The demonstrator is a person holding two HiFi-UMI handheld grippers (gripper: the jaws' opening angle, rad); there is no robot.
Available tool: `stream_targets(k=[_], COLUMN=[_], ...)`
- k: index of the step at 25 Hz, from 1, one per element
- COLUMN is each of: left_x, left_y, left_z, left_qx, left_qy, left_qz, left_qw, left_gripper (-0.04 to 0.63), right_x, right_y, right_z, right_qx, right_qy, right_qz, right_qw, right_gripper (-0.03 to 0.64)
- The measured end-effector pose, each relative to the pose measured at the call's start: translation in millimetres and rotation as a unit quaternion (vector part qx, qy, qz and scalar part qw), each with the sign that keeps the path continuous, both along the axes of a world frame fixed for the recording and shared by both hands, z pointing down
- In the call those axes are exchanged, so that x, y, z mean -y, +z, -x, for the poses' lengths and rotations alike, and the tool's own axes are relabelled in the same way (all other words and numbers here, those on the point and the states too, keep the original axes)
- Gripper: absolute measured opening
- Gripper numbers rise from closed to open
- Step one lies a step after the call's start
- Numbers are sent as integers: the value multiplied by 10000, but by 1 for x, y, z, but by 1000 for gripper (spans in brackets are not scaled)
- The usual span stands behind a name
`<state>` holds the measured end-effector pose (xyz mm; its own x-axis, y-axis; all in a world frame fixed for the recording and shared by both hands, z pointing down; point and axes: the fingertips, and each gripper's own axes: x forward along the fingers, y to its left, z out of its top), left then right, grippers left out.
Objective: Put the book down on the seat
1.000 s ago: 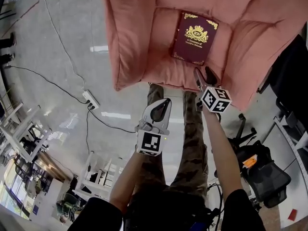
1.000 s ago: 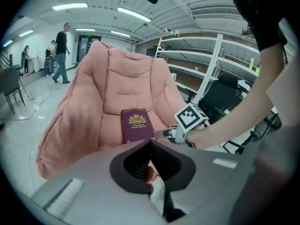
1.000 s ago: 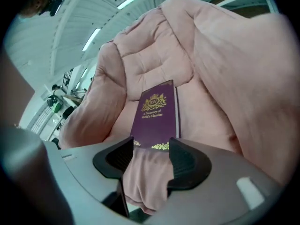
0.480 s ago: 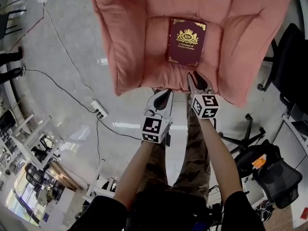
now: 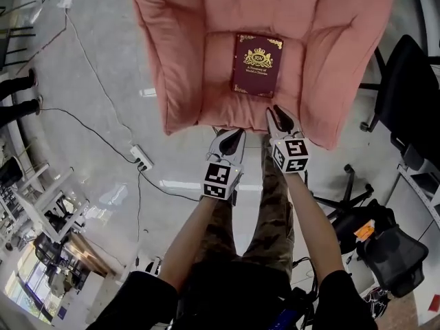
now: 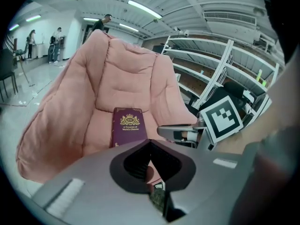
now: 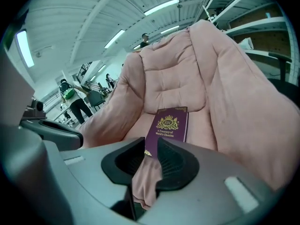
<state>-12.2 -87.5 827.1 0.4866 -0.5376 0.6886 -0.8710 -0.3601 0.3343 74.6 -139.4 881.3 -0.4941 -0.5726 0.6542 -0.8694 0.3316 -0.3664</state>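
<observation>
Two grippers side by side just short of the seat (image 5: 214,91), low before its front edge and pointed toward it. Nearer the seat's left corner, left gripper (image 5: 236,133), with jaws fully together and nothing between them. Nearer the seat's middle, right gripper (image 5: 276,112), tips reaching the front edge, with jaws lately closing and now a narrow slit apart; only the seat's pink fabric seen through that gap, nothing gripped. Free of both, book (image 5: 257,64): flat and face up on the seat, a little right of its middle, maroon cover with gold crest and corner ornaments, lower edge toward the seat's front, upper edge toward the backrest (image 5: 275,5). Under the seat's front edge, trousers (image 5: 275,212) in camouflage print. Left of the seat on grey floor (image 5: 89,81), power strip (image 5: 141,158) with cables (image 5: 75,119). Right of the seat, black office chair (image 5: 405,81). Beside the seat in the left gripper view, metal shelves (image 6: 220,74).
</observation>
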Motion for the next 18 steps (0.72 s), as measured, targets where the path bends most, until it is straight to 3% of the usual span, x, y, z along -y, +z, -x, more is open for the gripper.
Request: stream_targets(k=[18], left_x=[73], left_y=[-139], left_z=[1], left_qx=[239], left_qy=[640], left_qz=[-901], left_qw=[9936], left_gripper=[-3], right_x=[34], right_y=[-187], right_z=[32], right_qx=[132], right_qy=[-673], right_qz=[-940], right_qw=[9932], right_gripper=[94])
